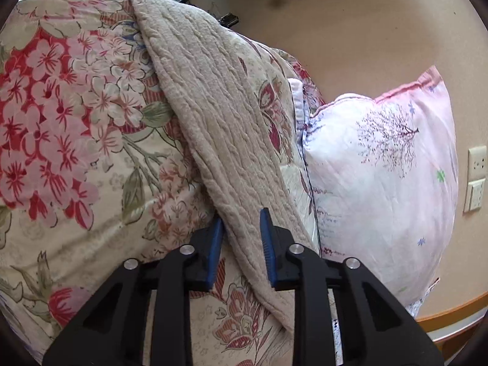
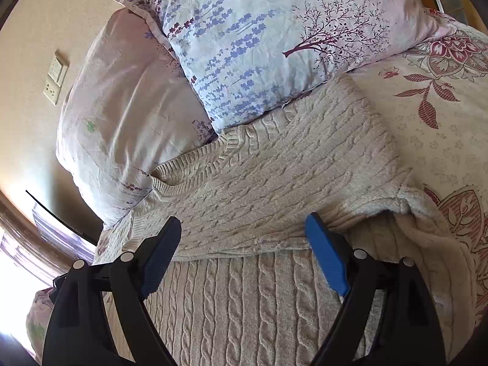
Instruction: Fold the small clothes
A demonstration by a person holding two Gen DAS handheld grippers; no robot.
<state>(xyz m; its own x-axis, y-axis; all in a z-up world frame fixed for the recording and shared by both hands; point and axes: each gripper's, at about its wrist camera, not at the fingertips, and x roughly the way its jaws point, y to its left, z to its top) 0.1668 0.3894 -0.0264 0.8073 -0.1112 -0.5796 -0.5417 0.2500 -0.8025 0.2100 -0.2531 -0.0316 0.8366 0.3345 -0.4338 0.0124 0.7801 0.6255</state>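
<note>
One sweater (image 2: 274, 183), two pillows (image 2: 274, 30), two grippers (image 2: 244, 256)

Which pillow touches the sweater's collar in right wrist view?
The blue-sprig, tree-print pillow: its lower edge overlaps the sweater by the collar. The plain pink pillow sits beside it, left.
</note>
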